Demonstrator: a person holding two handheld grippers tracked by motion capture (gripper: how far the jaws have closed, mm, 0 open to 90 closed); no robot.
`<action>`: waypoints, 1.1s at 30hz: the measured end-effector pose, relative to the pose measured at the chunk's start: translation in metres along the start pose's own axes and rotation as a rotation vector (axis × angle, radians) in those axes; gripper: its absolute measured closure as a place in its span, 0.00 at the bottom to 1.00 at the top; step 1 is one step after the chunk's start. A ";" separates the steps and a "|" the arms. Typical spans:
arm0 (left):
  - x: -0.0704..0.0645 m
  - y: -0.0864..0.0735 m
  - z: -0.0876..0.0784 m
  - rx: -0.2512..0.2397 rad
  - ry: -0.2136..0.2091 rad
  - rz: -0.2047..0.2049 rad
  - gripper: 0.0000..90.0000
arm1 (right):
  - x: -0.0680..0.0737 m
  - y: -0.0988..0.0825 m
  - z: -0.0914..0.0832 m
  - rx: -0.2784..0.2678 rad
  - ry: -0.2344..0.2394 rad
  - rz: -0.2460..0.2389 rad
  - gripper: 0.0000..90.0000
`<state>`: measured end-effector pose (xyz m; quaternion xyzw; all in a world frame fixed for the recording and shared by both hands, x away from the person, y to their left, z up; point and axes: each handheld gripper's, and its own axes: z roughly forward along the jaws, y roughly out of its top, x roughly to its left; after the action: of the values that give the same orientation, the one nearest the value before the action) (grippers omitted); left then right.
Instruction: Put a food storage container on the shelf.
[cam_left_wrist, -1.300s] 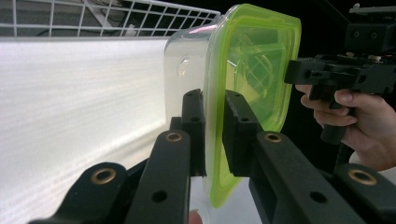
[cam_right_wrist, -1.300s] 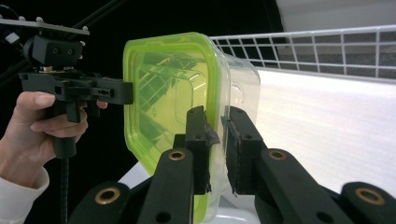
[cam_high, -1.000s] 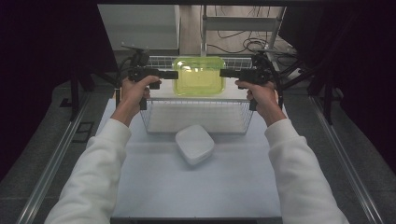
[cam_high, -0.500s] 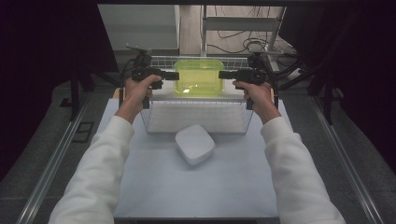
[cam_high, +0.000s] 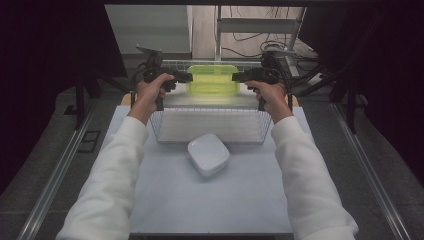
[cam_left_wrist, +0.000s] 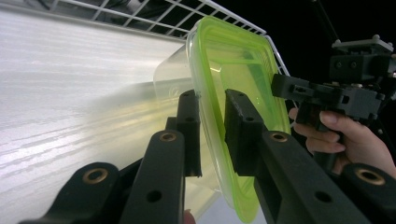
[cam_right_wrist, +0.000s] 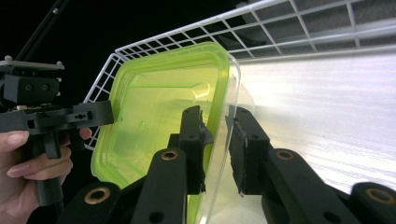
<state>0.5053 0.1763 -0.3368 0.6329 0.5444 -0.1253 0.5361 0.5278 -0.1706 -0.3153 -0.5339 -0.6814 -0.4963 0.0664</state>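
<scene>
Loosening both grips at once: left gripper (cam_left_wrist: 212, 100) and right gripper (cam_right_wrist: 216, 116) having just been opening, each with an end rim of the green-lidded container (cam_high: 212, 80) still between its jaws. Seeing a sliver of gap beside the rim in each gripper view, so reading both claws as slightly spread and no longer pinching, though only just. Carrying the container farther away from the person and a little lower than a second ago, so now sitting low at the far end of the wire basket (cam_high: 156, 131), directly between the two claws' tips, lid tilted on edge as seen along each pair of jaws. Judging this as the release step of placing the container into the basket: probably resting on the basket floor already, though not being able to confirm the contact underneath. Leaving the white square dish (cam_high: 208, 154) untouched, well behind both claws on the near side of the basket, between the person's forearms. Needing next, most likely, a wider spread and a straight pull outward to each side, taking care not to be snagging the rim or dragging the container along.
</scene>
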 end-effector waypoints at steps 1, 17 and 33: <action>0.000 0.001 0.001 0.006 0.007 -0.001 0.85 | -0.001 0.001 0.001 0.003 0.001 0.013 0.83; 0.003 0.001 0.005 -0.019 0.050 0.020 0.70 | -0.005 0.000 0.006 -0.005 -0.016 0.038 0.61; -0.031 -0.013 -0.024 -0.148 0.117 0.190 0.26 | 0.031 -0.007 -0.026 -0.137 -0.112 -0.141 0.30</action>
<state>0.4732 0.1764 -0.3114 0.6466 0.5200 0.0035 0.5581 0.4976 -0.1693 -0.2874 -0.5151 -0.6843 -0.5143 -0.0434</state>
